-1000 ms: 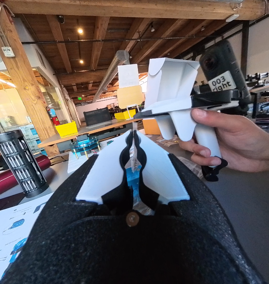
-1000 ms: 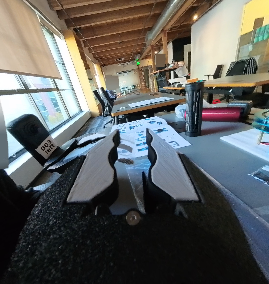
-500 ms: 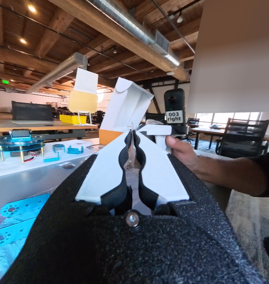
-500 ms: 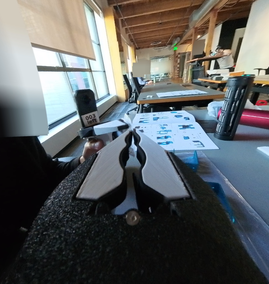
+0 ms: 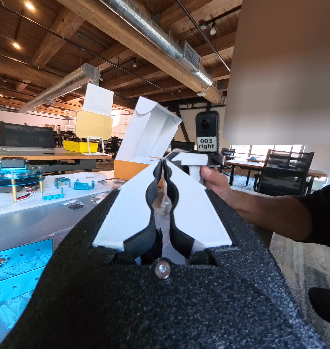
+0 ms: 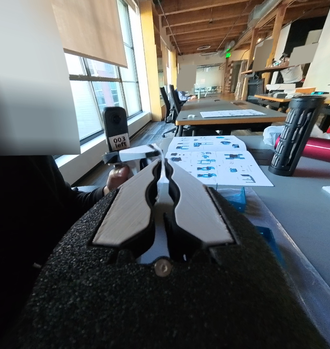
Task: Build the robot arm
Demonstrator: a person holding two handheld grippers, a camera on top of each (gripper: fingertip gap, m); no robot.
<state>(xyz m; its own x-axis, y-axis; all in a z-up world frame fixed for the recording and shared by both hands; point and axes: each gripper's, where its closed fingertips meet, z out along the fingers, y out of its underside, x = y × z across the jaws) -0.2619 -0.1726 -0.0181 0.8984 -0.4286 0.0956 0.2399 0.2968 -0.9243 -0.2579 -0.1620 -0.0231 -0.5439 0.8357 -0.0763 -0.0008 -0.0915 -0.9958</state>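
Left gripper has its fingers pinched nearly together on a small clear plastic bag, which hangs down in the slit between the black pads with small metal bits showing inside. Right gripper is likewise narrowed to a thin gap and clamps the same clear bag's top edge, a white-looking strip sticking up past the tips. Both grippers meet tip to tip above the grey table, so the bag is held in the air between them, clear of the tabletop. In the left wrist view the right gripper comes in from the right, with the person's hand on its grip and a black camera with a white label on top. In the right wrist view the left gripper comes in from the left, with its hand and camera. Behind the tips in the left view stands an open white carton with an orange base. To the left on a white foam sheet lie blue metal brackets and a round blue acrylic assembly on brass standoffs; a blue perforated plate lies near the bottom left. In the right view an open instruction booklet lies flat beyond the tips, with a black perforated cylinder upright to its right and a dark red roll behind that.
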